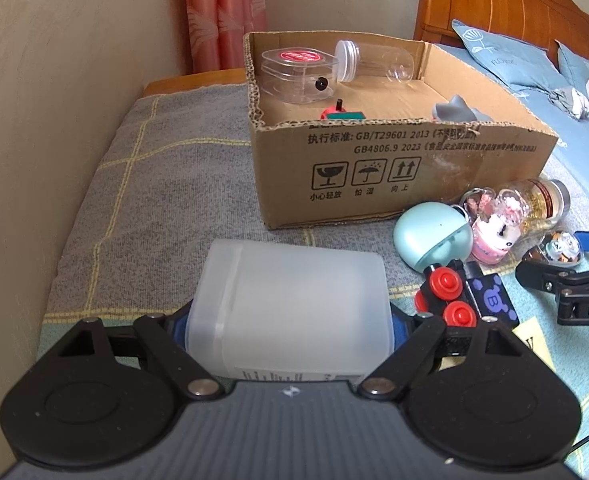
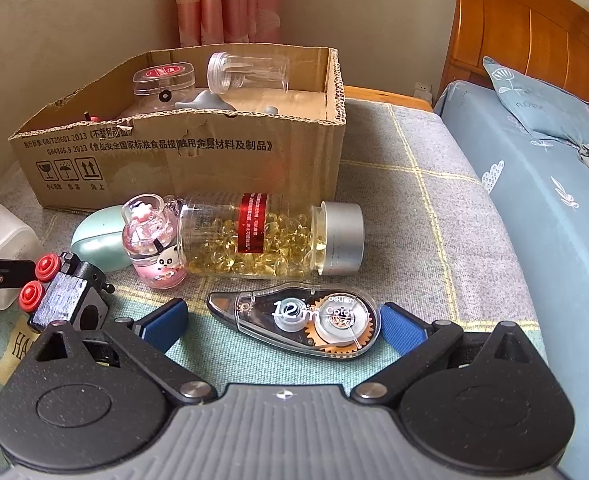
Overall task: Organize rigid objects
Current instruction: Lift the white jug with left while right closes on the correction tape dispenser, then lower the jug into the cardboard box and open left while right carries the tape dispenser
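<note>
On a grey checked blanket (image 1: 166, 184) by a cream wall, the cardboard box (image 1: 374, 168) hides most of its contents behind its front wall, while the left gripper (image 1: 290, 320) clamps the frosted white container (image 1: 290, 300) at lower centre, and the right gripper (image 2: 282, 320) stands wide open around the correction tape (image 2: 302, 316), untouched.

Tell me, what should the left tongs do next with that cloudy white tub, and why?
Probably lift it toward the cardboard box. The left tongs already clasp the white tub on both sides, it sits on the blanket, and clear containers already lie in the open box.
</note>
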The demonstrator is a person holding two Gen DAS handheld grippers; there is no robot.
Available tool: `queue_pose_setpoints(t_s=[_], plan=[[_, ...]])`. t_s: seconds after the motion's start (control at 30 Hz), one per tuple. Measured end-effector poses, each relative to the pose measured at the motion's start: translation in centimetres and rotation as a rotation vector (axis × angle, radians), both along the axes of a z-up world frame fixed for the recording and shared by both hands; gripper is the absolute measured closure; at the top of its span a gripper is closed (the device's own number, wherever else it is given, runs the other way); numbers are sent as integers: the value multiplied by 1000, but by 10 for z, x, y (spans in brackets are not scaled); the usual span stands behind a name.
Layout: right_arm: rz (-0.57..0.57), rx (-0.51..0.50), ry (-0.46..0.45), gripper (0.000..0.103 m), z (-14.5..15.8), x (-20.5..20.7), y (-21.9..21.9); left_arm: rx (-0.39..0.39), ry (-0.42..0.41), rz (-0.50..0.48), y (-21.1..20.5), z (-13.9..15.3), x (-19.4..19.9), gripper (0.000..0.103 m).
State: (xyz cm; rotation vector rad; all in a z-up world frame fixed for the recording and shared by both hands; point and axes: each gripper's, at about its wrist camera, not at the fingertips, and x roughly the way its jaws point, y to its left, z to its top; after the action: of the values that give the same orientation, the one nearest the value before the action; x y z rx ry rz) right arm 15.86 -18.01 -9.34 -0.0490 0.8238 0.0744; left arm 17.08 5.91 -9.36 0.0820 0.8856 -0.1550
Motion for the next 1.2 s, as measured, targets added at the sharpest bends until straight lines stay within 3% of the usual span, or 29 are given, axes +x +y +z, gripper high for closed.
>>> queue_pose_setpoints(t_s=[0.17, 0.77, 1.2], plan=[[0, -5, -7, 10, 2, 0, 4, 27, -27, -35, -2, 9, 0, 17], [91, 2, 38, 11, 13, -9, -3, 51, -15, -75, -2, 16, -5, 20], [239, -5, 35, 11, 46, -26, -13, 54, -66, -97, -7, 64, -26, 20]])
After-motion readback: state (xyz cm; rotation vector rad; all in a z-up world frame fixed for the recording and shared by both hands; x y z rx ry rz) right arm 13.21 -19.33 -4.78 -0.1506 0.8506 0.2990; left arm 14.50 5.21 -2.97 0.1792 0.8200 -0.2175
